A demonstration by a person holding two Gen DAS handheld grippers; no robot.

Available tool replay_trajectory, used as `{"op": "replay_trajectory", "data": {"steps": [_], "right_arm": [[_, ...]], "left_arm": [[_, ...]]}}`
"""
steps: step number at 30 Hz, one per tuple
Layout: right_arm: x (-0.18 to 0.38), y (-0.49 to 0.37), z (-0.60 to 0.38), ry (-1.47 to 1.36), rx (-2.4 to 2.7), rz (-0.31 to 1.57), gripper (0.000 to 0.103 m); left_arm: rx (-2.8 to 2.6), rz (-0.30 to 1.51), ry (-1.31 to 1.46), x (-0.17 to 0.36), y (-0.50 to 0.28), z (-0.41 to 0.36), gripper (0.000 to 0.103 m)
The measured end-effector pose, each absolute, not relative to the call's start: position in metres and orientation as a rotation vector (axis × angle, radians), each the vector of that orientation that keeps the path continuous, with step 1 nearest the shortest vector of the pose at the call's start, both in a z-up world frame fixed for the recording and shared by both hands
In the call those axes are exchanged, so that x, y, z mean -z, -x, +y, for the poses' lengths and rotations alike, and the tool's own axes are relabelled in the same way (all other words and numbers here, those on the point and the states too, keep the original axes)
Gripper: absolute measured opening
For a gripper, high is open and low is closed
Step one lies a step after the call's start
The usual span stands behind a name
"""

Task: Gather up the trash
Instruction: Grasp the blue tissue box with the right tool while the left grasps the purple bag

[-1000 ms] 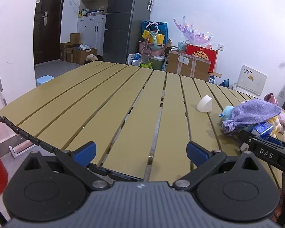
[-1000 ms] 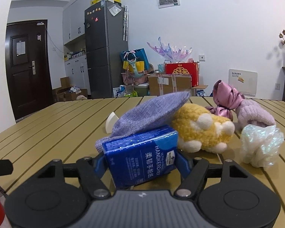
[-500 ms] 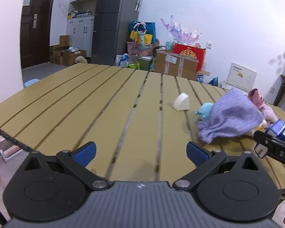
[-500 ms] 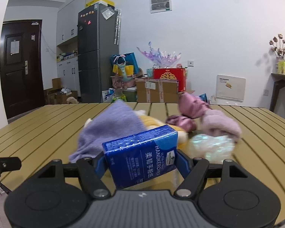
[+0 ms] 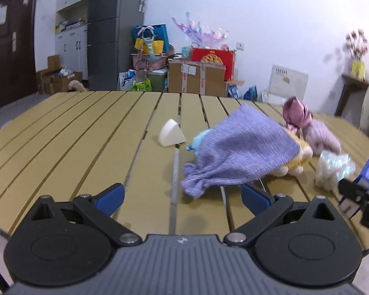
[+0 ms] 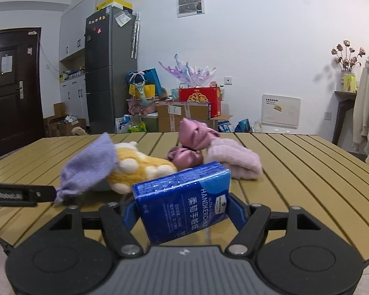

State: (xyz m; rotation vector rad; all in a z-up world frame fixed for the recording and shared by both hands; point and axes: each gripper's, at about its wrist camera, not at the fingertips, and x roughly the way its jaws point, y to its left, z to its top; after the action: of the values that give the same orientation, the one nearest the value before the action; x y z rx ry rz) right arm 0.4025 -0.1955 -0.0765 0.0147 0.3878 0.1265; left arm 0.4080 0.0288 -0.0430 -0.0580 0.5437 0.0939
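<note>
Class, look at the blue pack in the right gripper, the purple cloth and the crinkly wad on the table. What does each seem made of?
Blue pack: glossy plastic film, shiny highlights; marked handkerchiefs.
Purple cloth: matte knit fabric, fine ribbing, gathered end.
Crinkly wad: probably thin translucent plastic, iridescent and crumpled.

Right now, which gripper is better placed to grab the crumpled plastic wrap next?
Probably the left. The left gripper is open and empty, with the wrap just off to its right on the table. The right gripper is already clamped on the tissue pack.
</note>
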Motion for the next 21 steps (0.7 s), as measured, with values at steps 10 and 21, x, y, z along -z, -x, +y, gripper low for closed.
{"op": "replay_trajectory", "data": {"steps": [10,21], "right_arm": [[0.083,-0.408,-0.207,-0.035,-0.106,0.389,0.071],[0.092,-0.412,-0.204,-0.019,-0.095,0.385,0.071]], "left_arm": [[-0.110,0.588,0.001,0.057,-0.451,0.010,0.103],[-0.047,0.631,0.069,0.065,-0.467,0.021,0.045]]}}
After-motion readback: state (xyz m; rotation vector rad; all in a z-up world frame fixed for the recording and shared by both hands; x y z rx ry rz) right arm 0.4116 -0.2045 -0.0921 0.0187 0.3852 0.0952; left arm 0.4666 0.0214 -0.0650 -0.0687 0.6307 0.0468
